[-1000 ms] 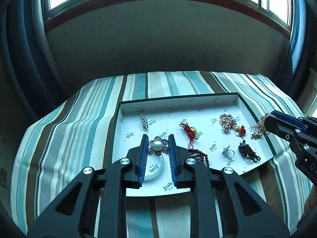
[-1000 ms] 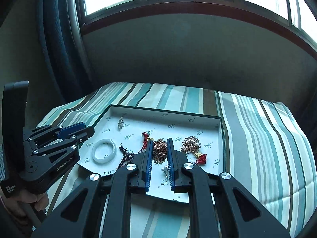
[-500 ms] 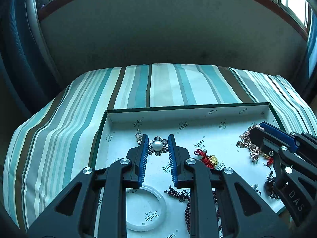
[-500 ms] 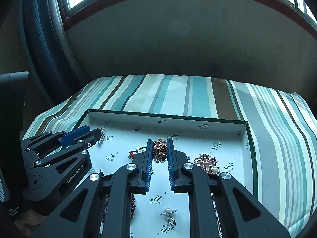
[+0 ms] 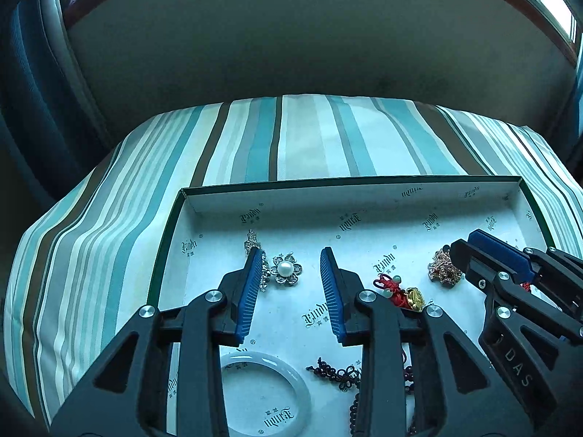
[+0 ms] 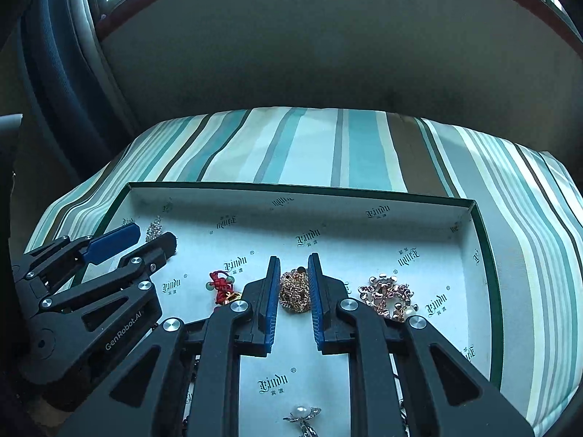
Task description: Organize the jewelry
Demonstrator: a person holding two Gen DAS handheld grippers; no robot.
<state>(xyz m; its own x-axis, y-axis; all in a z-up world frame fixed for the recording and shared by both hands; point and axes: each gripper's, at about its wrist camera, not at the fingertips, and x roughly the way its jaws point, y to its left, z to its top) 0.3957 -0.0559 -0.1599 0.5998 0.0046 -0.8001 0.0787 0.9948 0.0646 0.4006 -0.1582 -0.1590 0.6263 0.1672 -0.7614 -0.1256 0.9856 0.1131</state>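
Left wrist view. Shallow white tray (image 5: 364, 200), dark green rim, printed lining, on a striped cloth (image 5: 309, 134) in teal, white and brown. Left gripper (image 5: 291, 266): blue pads apart, jaws having just been opening; nothing pressed between them. Pearl flower brooch (image 5: 286, 273) lies on the tray floor in the gap, nearer the pad at 9 o'clock, apart from both as far as can be seen. Small crystal piece (image 5: 252, 239) at 11 o'clock of the brooch, partly behind that pad. Red knotted charm with a gold bead (image 5: 400, 291) at 3 o'clock of the gripper. White bangle (image 5: 266, 393) at 6 o'clock, flat, partly under the gripper body. Dark bead string (image 5: 339, 375) just beside the bangle at its 3 o'clock. Right gripper (image 5: 460, 249) enters from 3 o'clock, its tip over a rose-gold chain cluster (image 5: 442, 271).

Right wrist view. Right gripper (image 6: 294, 284): jaws drawn narrow, clamped on the rose-gold chain cluster (image 6: 295, 291), which fills the gap between the blue pads. Rose-gold beaded piece (image 6: 388, 295) at 3 o'clock, on the tray (image 6: 484, 255). Red knotted charm (image 6: 220, 286) at 9 o'clock. Pearl ring (image 6: 302, 413) at 6 o'clock. Left gripper (image 6: 145, 236) at 9 o'clock, near the crystal piece (image 6: 155, 224); its opening unreadable from this angle.
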